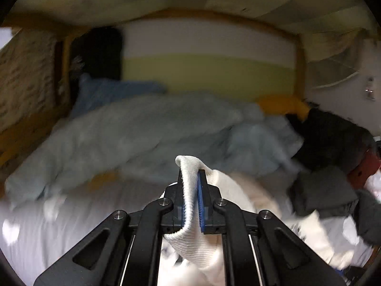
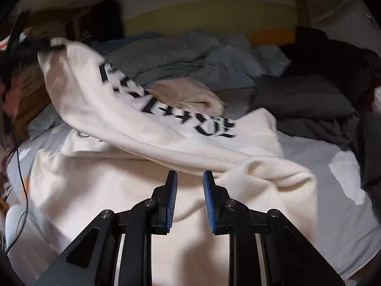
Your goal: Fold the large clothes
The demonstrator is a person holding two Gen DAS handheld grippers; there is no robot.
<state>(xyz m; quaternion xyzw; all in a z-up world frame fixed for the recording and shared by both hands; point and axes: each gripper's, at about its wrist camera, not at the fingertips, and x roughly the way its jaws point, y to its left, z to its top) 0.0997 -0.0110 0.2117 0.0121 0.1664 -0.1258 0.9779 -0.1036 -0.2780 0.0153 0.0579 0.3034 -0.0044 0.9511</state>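
A large cream-white sweatshirt (image 2: 142, 171) with black lettering lies on the bed, one sleeve (image 2: 119, 109) lifted and stretched up to the left. My left gripper (image 1: 191, 174) is shut on the ribbed white cuff (image 1: 190, 205) of that sleeve, held above the bed; it shows in the right wrist view (image 2: 51, 44) at the upper left. My right gripper (image 2: 190, 175) is open and empty, just above the sweatshirt's body near a fold of fabric.
A crumpled light-blue duvet (image 1: 133, 133) fills the back of the bed. Dark grey and black clothes (image 2: 309, 95) are piled at the right. A beige garment (image 2: 188, 93) lies behind the sweatshirt. A wooden headboard (image 1: 214, 16) and a cable (image 2: 20, 166) at left.
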